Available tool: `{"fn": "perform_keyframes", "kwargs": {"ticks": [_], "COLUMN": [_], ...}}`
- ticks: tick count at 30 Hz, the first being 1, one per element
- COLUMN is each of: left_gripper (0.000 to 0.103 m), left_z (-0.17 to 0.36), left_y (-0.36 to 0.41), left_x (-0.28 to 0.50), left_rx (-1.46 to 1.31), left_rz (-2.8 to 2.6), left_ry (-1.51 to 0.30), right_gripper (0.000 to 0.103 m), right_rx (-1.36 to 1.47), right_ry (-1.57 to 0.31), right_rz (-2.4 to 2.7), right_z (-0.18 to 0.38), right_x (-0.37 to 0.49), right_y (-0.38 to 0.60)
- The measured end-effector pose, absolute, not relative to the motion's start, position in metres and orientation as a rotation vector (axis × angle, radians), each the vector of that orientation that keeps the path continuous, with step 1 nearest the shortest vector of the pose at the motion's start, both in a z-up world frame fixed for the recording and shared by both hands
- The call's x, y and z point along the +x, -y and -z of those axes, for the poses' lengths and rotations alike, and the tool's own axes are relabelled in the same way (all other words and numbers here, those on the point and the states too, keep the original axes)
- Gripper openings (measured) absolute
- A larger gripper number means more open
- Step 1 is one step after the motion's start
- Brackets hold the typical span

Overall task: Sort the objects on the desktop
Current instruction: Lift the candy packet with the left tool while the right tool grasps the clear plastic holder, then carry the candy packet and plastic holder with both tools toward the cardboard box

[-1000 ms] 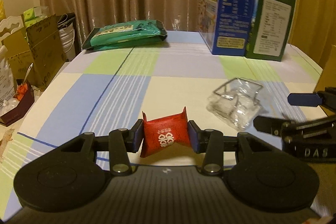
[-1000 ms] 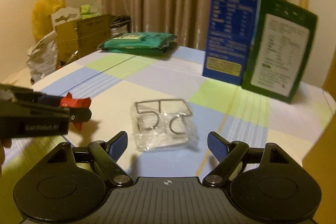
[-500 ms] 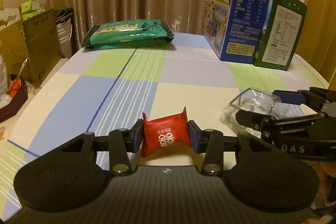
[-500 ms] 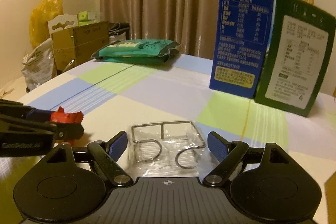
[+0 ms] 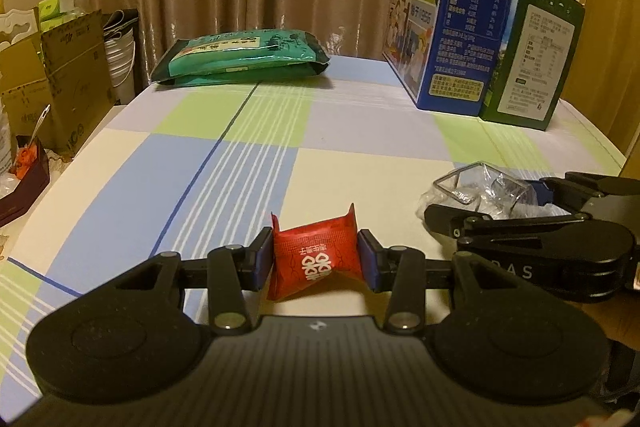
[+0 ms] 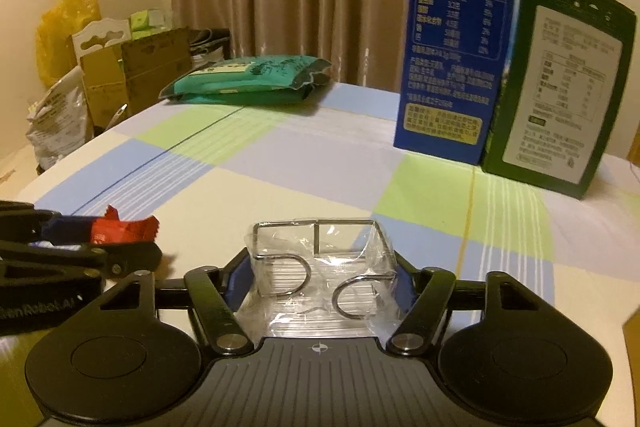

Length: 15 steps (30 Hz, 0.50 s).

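1. Two grippers busy, nearest the cameras. Left gripper [image 5: 316,261] is clamped on a small red foil sachet with white print [image 5: 314,259], one blue pad on each side, sachet low over the tablecloth, touching or not I cannot tell.
2. Right gripper [image 6: 320,279] has its jaws closing around a clear plastic packet of bent metal wire hooks [image 6: 320,267]; packet sits between the blue pads on the checked pastel tablecloth [image 6: 320,167], pads at or nearly at its sides, firm contact not clear.
3. Right gripper is just beside the left one, on its right in the left wrist view.
4. Mid table: bare cloth, nothing else loose.
5. Far left: flat green foil snack bags [image 5: 240,57], stacked at the table's back edge.
6. Far right: tall blue milk carton box [image 5: 456,11] upright, dark green box [image 5: 532,55] touching it on the right.
7. Progress, my read: early; one item grasped, second being grasped, neither delivered. No sorting bin visible, so destination is unclear.
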<state>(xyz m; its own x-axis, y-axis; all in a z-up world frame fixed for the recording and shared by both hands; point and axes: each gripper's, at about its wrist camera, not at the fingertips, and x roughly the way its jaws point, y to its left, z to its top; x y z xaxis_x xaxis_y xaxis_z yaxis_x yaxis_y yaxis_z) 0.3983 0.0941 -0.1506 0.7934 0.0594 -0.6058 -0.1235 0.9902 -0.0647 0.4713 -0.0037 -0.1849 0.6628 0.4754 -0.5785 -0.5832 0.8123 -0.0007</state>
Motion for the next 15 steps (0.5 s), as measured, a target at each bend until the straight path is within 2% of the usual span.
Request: {"fn": "perform_keyframes", "kwargs": {"ticks": [10, 15], "left_gripper": [0.039, 0.039], "left_z": [0.147, 0.134], "left_y": [-0.077, -0.070], "left_x": [0.384, 0.360], "left_rx": [-0.072, -0.090], "left_rz": [-0.041, -0.010], "left_ry": [-0.667, -0.685], "right_gripper": [0.062, 0.062], "right_rx": [-0.271, -0.224], "right_ry": [-0.682, -0.742], "right_rz": [-0.571, -0.518], "right_z": [0.173, 0.154], "right_x": [0.420, 0.393], "right_y": [0.033, 0.058]}}
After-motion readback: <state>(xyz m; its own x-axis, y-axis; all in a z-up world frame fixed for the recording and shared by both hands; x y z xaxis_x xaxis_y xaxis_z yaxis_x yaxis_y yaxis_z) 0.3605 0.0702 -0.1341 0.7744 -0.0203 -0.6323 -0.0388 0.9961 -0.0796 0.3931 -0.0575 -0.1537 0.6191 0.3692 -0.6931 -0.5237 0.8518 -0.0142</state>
